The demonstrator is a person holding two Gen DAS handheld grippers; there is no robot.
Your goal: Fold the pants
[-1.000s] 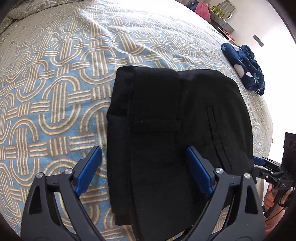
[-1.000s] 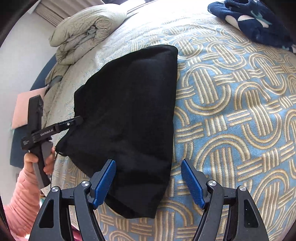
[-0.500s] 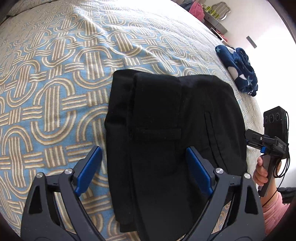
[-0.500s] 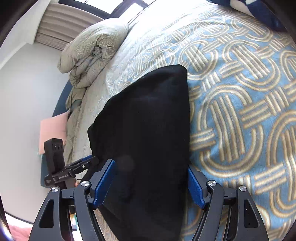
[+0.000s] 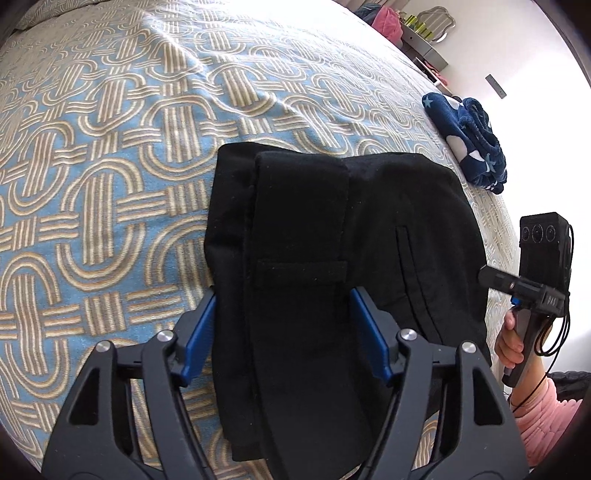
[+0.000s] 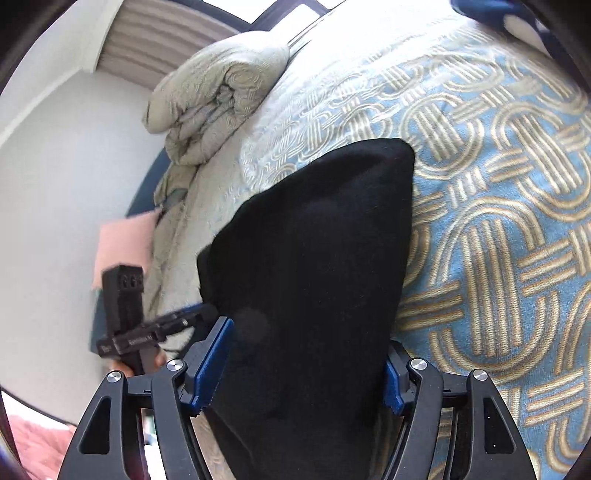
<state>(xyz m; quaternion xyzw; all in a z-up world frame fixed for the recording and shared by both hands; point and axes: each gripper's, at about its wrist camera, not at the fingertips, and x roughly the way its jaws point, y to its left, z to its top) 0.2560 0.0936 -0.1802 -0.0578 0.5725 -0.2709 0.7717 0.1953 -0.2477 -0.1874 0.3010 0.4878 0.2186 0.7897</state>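
The black pants [image 5: 332, 258] lie folded into a compact stack on the patterned bedspread [image 5: 110, 166]. My left gripper [image 5: 284, 332] is open, its blue fingers straddling the near edge of the stack. In the right wrist view the pants [image 6: 314, 277] fill the middle, and my right gripper [image 6: 303, 362] is open around their near end. The right gripper also shows in the left wrist view [image 5: 517, 284] at the stack's right edge. The left gripper shows in the right wrist view [image 6: 177, 321] at the stack's left side.
A dark blue star-print garment [image 5: 469, 140] lies bunched at the bed's far right. A rolled pale duvet [image 6: 214, 96] sits at the head of the bed. A shelf with pink items [image 5: 406, 26] stands by the wall. The bed edge runs close by on the right.
Both grippers have moved in over the folded pants, so the stack now sits between each pair of open fingers. The right wrist view has tilted up towards the duvet.
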